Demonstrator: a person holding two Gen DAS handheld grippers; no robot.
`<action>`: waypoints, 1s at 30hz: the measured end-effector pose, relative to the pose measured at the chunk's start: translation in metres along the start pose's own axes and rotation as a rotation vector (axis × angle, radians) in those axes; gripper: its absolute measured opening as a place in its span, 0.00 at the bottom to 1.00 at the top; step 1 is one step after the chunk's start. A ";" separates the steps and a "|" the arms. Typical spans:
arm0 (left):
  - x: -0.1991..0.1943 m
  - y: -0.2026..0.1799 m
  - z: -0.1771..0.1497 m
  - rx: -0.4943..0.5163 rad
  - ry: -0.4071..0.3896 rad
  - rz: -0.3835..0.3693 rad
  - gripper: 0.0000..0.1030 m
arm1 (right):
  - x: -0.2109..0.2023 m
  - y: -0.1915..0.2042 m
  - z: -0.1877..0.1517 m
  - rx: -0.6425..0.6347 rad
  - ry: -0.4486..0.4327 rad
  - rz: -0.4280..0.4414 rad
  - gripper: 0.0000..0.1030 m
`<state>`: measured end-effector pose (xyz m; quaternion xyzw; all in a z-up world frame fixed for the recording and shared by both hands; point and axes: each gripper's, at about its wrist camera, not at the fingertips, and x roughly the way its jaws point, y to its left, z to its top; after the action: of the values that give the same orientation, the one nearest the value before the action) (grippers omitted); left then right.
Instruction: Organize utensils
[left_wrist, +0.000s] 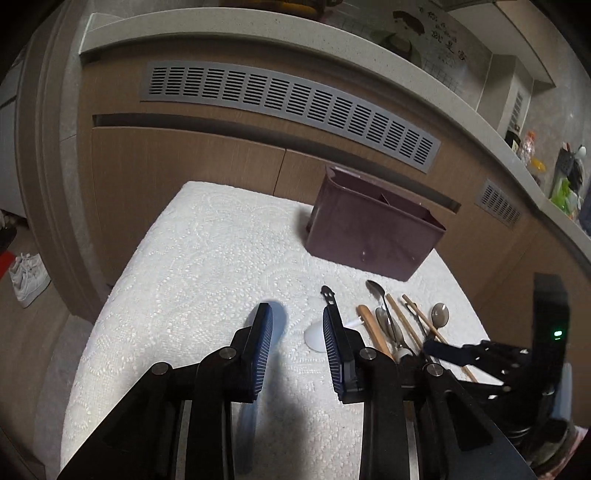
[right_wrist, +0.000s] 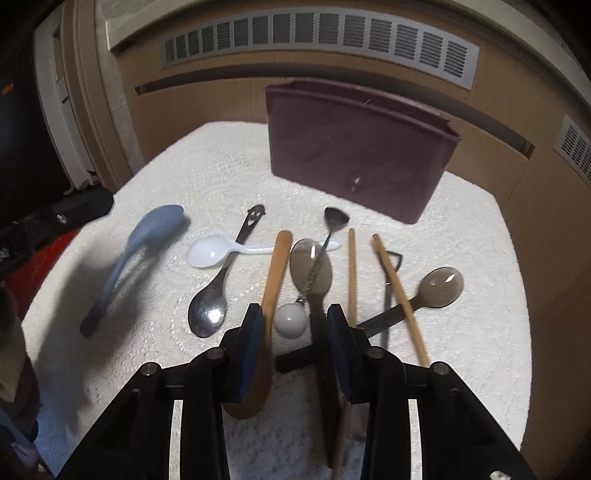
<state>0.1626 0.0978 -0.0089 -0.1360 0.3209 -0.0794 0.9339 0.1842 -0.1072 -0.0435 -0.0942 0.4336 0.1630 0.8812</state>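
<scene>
- Right wrist view: utensils are lying loose across the white-clothed table (right_wrist: 221, 177), in front of the maroon holder (right_wrist: 354, 147) standing at the far edge; none appears to be going in yet, though the holder's inside isn't visible from this angle.
- Right gripper (right_wrist: 295, 328) is hovering low over the pile w/ fingers spread apart, gripping nothing; the wooden spoon (right_wrist: 275, 280) is lying just beside its left finger, and the smoky plastic spoon (right_wrist: 312, 273) is lying between the fingers.
- Also waiting on the cloth: steel spoon (right_wrist: 210, 306), white plastic spoon (right_wrist: 210, 253), thin bar spoon w/ a white ball end (right_wrist: 291, 319), two chopsticks (right_wrist: 351, 277), a second smoky spoon (right_wrist: 439, 286).
- Blue spoon (right_wrist: 147, 243) is showing blurred at the left, apparently above the cloth; can't tell what's supporting it.
- Left wrist view: left gripper (left_wrist: 297, 332) is hanging over bare cloth, fingers released and empty; blue spoon (left_wrist: 273, 321) is peeking out behind its left finger.
- The holder (left_wrist: 373, 236) is showing a divider inside; the part of the interior that's visible is looking empty.
- Progress, as judged: sorting is barely starting, approx. the whole set is left to move.
</scene>
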 end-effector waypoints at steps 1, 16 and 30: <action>0.001 0.001 -0.001 -0.005 -0.002 -0.005 0.28 | 0.005 0.002 0.000 0.004 0.012 -0.003 0.33; 0.018 0.015 -0.019 -0.039 0.174 0.058 0.50 | -0.074 -0.026 0.026 -0.019 -0.136 -0.031 0.19; 0.082 0.007 0.001 0.104 0.350 0.133 0.52 | -0.099 -0.063 0.012 0.074 -0.105 0.071 0.18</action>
<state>0.2281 0.0850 -0.0573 -0.0500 0.4823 -0.0563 0.8728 0.1599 -0.1828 0.0438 -0.0375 0.3954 0.1828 0.8994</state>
